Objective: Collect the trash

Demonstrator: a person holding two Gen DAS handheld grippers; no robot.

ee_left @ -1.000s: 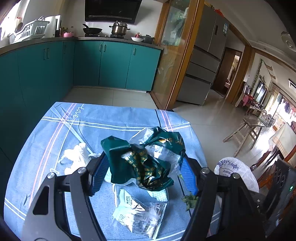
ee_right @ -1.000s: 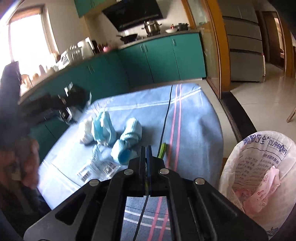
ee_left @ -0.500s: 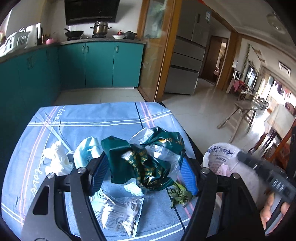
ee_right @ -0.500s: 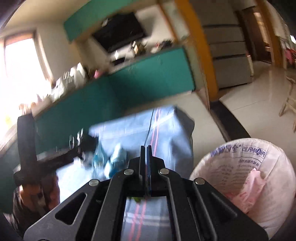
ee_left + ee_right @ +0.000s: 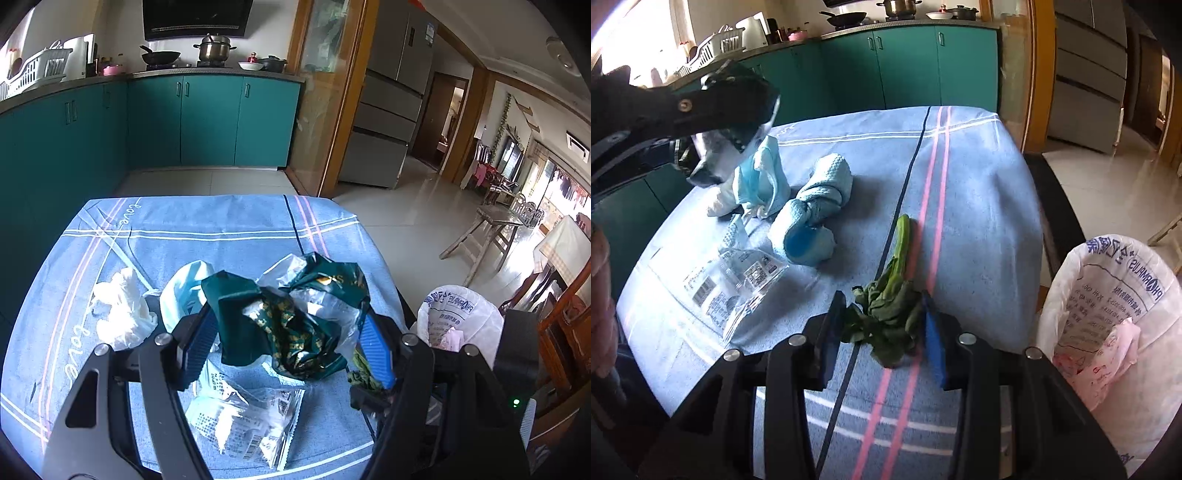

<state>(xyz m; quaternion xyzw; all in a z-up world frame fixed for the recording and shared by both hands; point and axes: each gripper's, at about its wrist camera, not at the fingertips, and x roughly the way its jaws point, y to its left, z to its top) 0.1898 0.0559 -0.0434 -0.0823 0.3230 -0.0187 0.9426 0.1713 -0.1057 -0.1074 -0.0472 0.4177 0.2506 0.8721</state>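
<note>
My right gripper (image 5: 882, 325) has swung back from the bin (image 5: 1108, 295); jaws opening around the wilted greens (image 5: 886, 310) on the tablecloth (image 5: 979, 184), next pickup. Left gripper (image 5: 284, 332) stays clamped on the green wrapper (image 5: 288, 317).

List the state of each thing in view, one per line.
Left tool: shut on the green wrapper, held above the table.
Right tool: jaws opening, greens between them, pads not pressing.
Greens: wilted, lying on the tablecloth.
Bin bag: open, pink bag inside.
Mask: crumpled, on the cloth.
Blue rag: knotted, on the cloth.
Clear packet: flat, empty-looking.
</note>
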